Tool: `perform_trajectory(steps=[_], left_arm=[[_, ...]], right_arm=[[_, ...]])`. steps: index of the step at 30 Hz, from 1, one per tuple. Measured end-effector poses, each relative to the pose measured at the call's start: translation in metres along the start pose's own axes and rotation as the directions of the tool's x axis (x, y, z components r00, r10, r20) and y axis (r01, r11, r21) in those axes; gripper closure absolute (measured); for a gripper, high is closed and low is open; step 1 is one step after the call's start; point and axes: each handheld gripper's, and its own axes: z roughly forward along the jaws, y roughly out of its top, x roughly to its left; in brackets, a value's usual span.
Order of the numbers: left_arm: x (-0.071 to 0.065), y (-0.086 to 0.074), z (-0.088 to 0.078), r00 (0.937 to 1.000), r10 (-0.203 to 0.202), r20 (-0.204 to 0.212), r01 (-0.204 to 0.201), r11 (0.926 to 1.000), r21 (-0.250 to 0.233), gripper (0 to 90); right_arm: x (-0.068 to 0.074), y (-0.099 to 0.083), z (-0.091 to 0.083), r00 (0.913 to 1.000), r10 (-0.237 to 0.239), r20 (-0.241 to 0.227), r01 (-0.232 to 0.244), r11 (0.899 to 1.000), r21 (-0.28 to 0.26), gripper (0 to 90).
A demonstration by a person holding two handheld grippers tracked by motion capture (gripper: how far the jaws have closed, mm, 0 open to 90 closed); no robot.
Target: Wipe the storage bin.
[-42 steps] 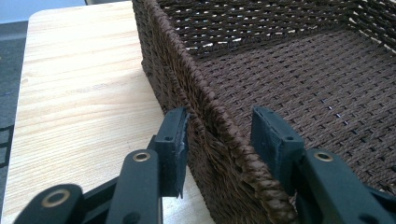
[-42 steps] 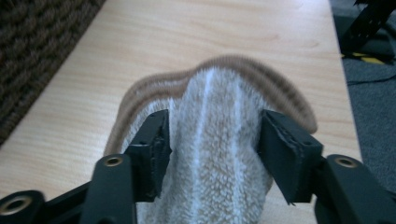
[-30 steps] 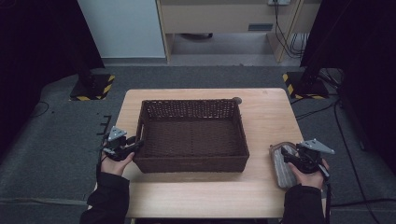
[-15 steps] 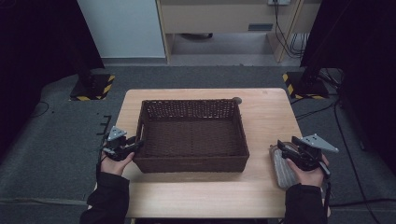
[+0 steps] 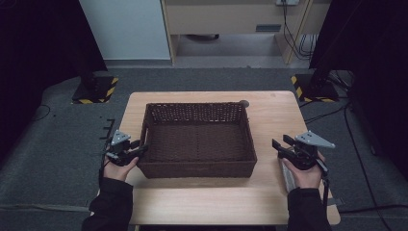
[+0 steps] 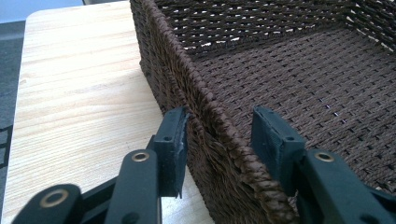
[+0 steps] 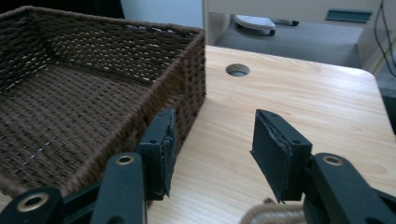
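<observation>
The brown woven basket (image 5: 199, 139) sits in the middle of the wooden table (image 5: 269, 202), its long sides running across, and everything below is placed against it.

The left gripper (image 5: 133, 150) is at the basket's left wall, near its front corner. In the high view it reads as a dark shape pressed up to the rim. The left gripper view settles how it stands there: the wall of the basket (image 6: 219, 140) runs up between the two jaws, one pad outside over the table (image 6: 79, 93) and one inside over the woven floor. The outer pad touches the weave, while a gap remains at the inner one, so the jaws straddle the wall without clamping it; they have just been opening.

The right gripper (image 5: 280, 149) is to the right of the basket, apart from its right wall and raised above the table in the person's right hand (image 5: 302, 174). Its jaws are parted with nothing between them, and they have just been closing. The right gripper view shows the basket (image 7: 84, 107) past its left jaw, bare table (image 7: 289, 102) between the jaws, and a round hole (image 7: 237, 70) in the tabletop beyond the basket's far right corner. A piece of pale rope-like weave (image 7: 273, 215) shows at the bottom edge of that view, below the jaws. In the high view a grey strip (image 5: 287, 179) lies on the table under the right hand.
</observation>
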Motion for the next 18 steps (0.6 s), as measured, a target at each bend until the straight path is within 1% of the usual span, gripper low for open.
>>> perform_trajectory(steps=[3,8,12,15,18], left_arm=[[0.000,0.000,0.000,1.0000,0.004,0.000,-0.004,1.0000,-0.004,51.0],[0.001,0.003,-0.006,0.9998,-0.016,0.015,0.017,0.9987,-0.048,46.5],[-0.003,0.004,-0.010,0.9999,0.010,0.006,-0.009,0.9991,-0.041,46.0],[-0.006,0.003,-0.013,0.9993,0.037,-0.007,-0.037,0.9988,-0.032,47.1],[-0.008,0.001,-0.016,0.9991,0.042,-0.007,-0.042,0.9987,-0.027,49.3]], right_arm=[[0.005,0.006,0.006,0.9995,0.000,-0.031,0.000,1.000,0.000,50.8],[0.017,0.013,0.021,0.9972,-0.024,-0.071,0.025,0.999,0.020,50.8],[0.027,0.014,0.035,0.9946,-0.036,-0.097,0.040,0.998,0.039,51.1],[0.030,0.012,0.042,0.9941,-0.033,-0.104,0.039,0.998,0.058,53.1],[0.030,0.009,0.045,0.9929,-0.033,-0.114,0.043,0.996,0.081,55.4]])
